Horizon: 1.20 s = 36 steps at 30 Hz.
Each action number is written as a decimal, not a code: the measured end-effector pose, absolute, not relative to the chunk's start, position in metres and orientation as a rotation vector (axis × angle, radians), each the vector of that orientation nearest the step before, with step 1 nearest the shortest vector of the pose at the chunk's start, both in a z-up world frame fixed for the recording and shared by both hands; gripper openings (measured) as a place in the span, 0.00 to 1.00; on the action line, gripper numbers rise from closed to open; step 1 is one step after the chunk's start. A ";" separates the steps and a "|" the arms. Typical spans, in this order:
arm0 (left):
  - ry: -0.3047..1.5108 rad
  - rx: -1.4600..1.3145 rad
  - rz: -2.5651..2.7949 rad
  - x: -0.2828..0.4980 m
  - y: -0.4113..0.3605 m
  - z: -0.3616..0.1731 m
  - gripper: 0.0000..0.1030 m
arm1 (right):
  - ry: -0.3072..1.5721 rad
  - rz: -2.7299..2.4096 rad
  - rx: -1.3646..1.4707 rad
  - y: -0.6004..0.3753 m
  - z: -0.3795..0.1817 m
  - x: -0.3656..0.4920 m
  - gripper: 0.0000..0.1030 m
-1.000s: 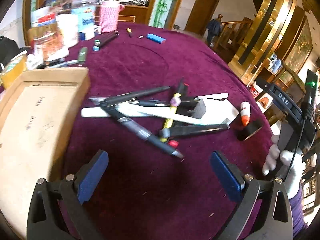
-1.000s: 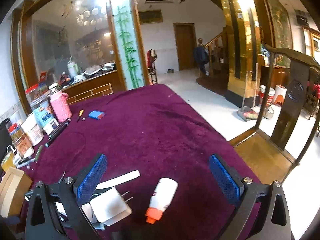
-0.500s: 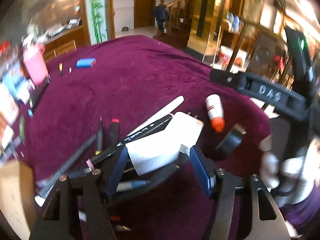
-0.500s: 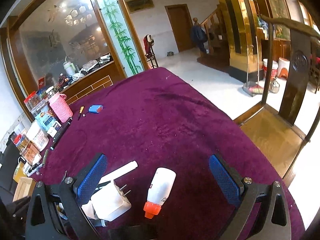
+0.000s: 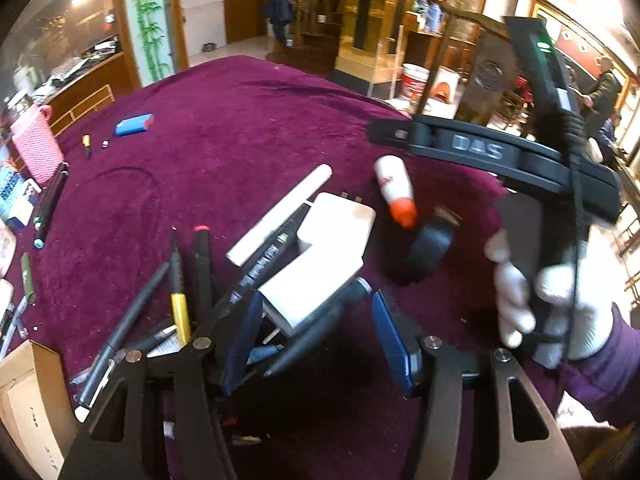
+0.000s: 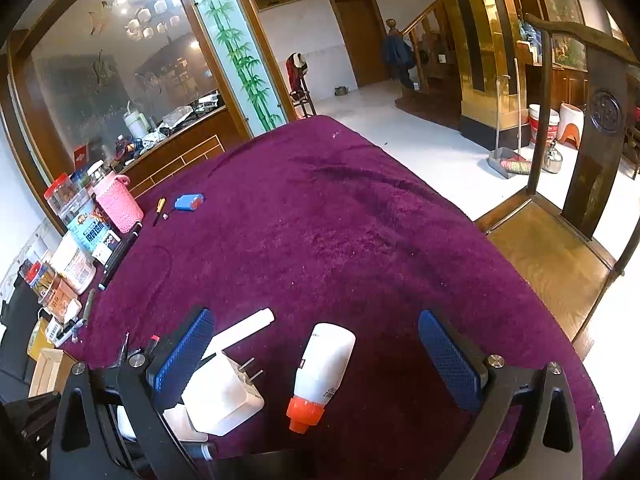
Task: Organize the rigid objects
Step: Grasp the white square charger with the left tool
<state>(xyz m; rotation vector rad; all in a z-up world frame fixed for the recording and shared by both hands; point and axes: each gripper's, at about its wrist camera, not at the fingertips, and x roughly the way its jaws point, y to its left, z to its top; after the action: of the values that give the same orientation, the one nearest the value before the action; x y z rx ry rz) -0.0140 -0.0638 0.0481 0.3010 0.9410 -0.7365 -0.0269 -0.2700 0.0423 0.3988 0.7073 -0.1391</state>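
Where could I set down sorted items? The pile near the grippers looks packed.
Bare cloth spans the middle of the table, between the blue case and the white bottle, out to the far edge. Crowded spots: the pen pile around the white charger, and the jars along the left edge.

A wooden chair (image 6: 576,184) beside the table; dustpan (image 6: 510,162) (possibly with broom) beyond.
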 end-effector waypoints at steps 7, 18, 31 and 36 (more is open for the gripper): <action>0.966 0.335 -0.825 -0.036 -0.065 0.052 0.54 | 0.732 -0.138 0.415 -0.272 0.037 -0.025 1.00; 0.847 0.597 -0.725 -0.047 -0.100 0.034 0.59 | 0.738 -0.139 0.424 -0.273 0.036 -0.024 1.00; 0.863 0.625 -0.735 -0.051 -0.101 0.033 0.20 | 0.763 -0.147 0.447 -0.278 0.030 -0.022 1.00; 0.884 0.694 -0.774 -0.045 -0.107 0.020 0.68 | 0.774 -0.155 0.470 -0.283 0.027 -0.021 1.00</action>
<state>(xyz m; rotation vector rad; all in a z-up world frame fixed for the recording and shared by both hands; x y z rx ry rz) -0.0446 -0.1067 0.0203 0.6944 0.8841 -0.7745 -0.0211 -0.2826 0.0270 0.4703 0.7740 -0.1550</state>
